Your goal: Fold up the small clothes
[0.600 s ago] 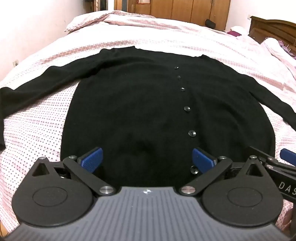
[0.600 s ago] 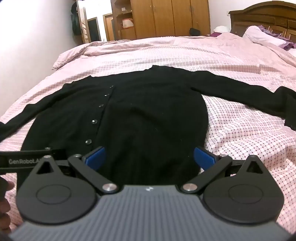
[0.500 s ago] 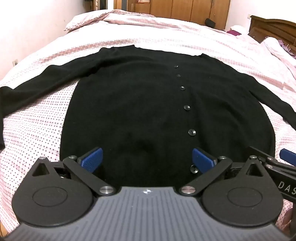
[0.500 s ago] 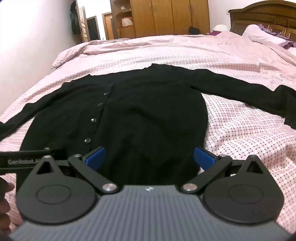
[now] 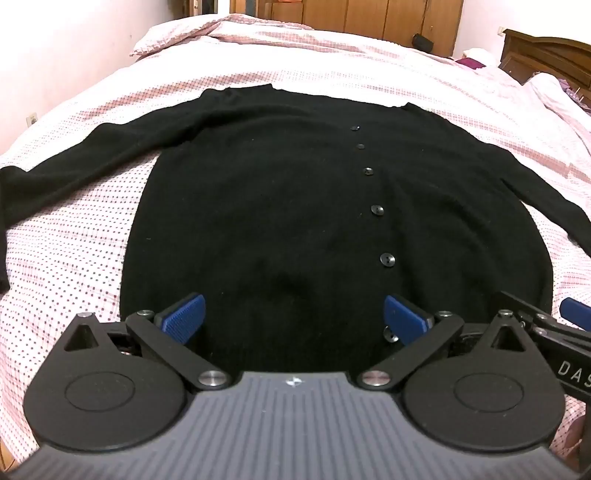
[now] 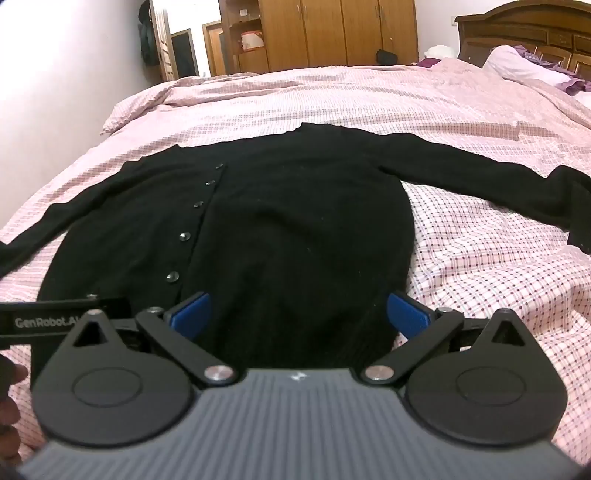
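Note:
A black buttoned cardigan (image 5: 280, 206) lies flat on the pink checked bed (image 5: 70, 266), both sleeves spread out to the sides and its row of buttons (image 5: 377, 209) running up the front. My left gripper (image 5: 293, 318) hangs open over the hem, left of the button line, with nothing between its blue pads (image 5: 181, 318). The right wrist view shows the same cardigan (image 6: 295, 221), and my right gripper (image 6: 298, 313) stands open above the hem on the right half, near the side edge. The other gripper (image 6: 62, 316) shows at the left edge there.
Wooden wardrobes (image 6: 332, 33) stand beyond the bed's far end and a dark wooden headboard (image 6: 524, 33) with pillows (image 6: 517, 64) at the right. A white wall (image 5: 55, 55) runs along the left side. A person's hand (image 6: 7, 398) shows at the lower left.
Both views have tipped slightly, so the cardigan sits a little higher in the frames. Both grippers stay open over the hem and the cardigan lies unmoved.

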A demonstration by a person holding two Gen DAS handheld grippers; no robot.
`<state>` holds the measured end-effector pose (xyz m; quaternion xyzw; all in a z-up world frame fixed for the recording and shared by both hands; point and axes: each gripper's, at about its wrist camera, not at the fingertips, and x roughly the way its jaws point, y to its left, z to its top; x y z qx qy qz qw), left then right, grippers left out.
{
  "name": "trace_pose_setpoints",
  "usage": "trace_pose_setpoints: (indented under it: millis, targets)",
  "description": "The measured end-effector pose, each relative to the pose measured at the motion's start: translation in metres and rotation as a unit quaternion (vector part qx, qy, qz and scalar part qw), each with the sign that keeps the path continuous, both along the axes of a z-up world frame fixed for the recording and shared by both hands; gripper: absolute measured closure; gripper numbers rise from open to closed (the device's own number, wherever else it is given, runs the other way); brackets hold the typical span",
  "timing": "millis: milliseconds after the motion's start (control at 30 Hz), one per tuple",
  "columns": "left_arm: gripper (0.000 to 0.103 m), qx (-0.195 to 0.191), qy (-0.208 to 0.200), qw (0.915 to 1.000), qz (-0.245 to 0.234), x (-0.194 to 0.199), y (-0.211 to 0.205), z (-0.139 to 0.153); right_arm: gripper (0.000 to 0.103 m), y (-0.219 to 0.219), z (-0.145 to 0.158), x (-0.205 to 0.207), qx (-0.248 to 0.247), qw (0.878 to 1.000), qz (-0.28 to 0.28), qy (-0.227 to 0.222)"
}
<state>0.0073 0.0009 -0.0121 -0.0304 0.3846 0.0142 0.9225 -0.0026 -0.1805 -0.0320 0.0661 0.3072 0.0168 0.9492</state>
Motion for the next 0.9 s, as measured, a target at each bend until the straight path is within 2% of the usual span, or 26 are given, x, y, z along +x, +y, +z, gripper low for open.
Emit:
trace_pose_setpoints:
  millis: [900]
  targets:
    - [0.0,-0.004,0.008,0.9999,0.005,0.0057,0.0019,-0.0003,0.0,-0.002,-0.0026,0.0025,0.002,1.0,-0.006,0.012]
